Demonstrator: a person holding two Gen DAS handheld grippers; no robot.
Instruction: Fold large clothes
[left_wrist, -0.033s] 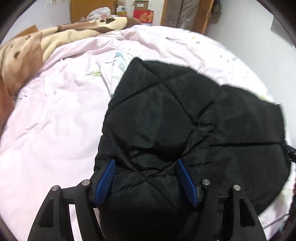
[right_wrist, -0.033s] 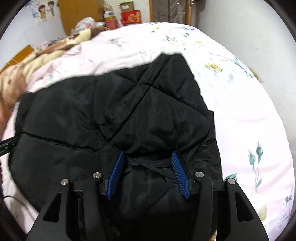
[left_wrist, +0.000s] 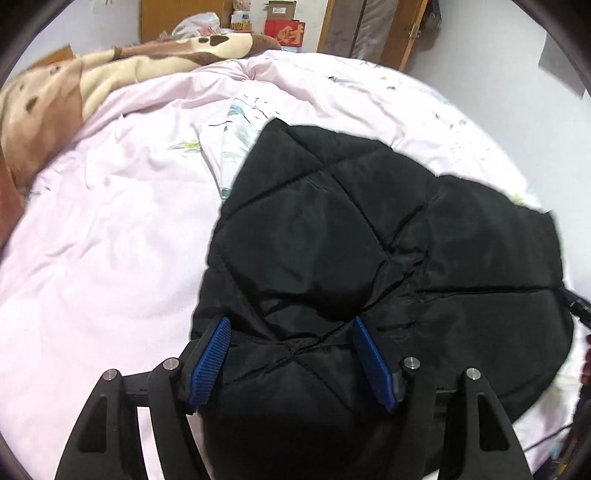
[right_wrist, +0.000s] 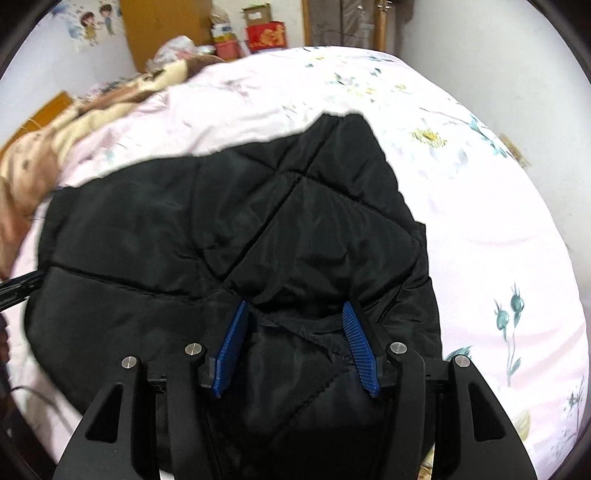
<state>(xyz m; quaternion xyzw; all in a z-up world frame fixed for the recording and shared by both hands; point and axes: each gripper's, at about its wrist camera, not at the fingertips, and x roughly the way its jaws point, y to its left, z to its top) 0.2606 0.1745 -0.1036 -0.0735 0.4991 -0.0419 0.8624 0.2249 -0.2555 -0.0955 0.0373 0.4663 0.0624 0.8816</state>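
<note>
- The left tongs (left_wrist: 290, 360) are seen with their blue ribbed pads (left_wrist: 210, 360) set wide apart; the jaws are opening, a bulge of the black quilted jacket (left_wrist: 332, 251) lies between them, and whether the pads press on the fabric cannot be told.
- The right tongs (right_wrist: 297, 347) are likewise held wide, with a puffed fold of the same jacket (right_wrist: 258, 236) lying between the blue pads (right_wrist: 360, 349); a firm grip cannot be confirmed from the picture.
- The jacket is spread ahead of both tongs on the bed, reaching away to the right of the left tongs and to the left of the right tongs.
- Diamond-shaped stitched seams are seen across the jacket's surface just beyond the pads.
- A pale pink bedsheet (left_wrist: 92, 240) with a faint floral print is seen under the jacket, to the left of the left tongs and to the right of the right tongs (right_wrist: 498, 229).
- A brown and cream blanket (left_wrist: 110, 70) is bunched at the far left edge of the bed, well beyond the tongs.
- Cardboard boxes and a red box (left_wrist: 286, 31) are seen farthest off, against the wall.
</note>
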